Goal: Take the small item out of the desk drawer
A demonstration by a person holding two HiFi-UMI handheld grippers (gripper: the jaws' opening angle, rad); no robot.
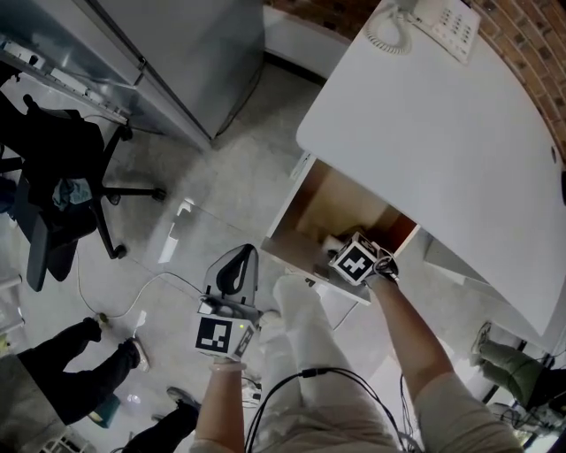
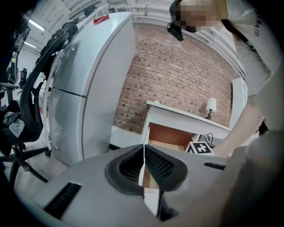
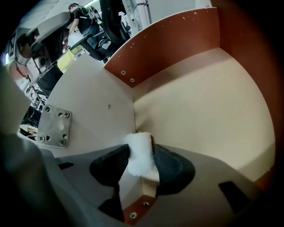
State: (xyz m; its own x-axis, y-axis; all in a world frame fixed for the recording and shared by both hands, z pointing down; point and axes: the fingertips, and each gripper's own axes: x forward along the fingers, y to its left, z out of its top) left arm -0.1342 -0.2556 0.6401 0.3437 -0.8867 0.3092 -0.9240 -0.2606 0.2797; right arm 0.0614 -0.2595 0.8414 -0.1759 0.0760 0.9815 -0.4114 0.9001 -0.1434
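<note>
Drawer (image 3: pixel 208 97): right fingers (image 3: pixel 171 165) snug on white item (image 3: pixel 140 153)

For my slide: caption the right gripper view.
Right tool pinches a white fluffy wad in a corner of the wooden drawer.

The only lettering that can be read is on the person's white shirt (image 2: pixel 245 44), at the upper right of the left gripper view: capitals beginning "GIV", cut off by the frame edge. The telephone (image 1: pixel 431 19) at the far end of the desk (image 1: pixel 442 133) has a keypad, its figures too small to read. The left cube (image 1: pixel 215 334) and the right cube (image 1: pixel 354 262) carry black-and-white square markers without letters.
</note>
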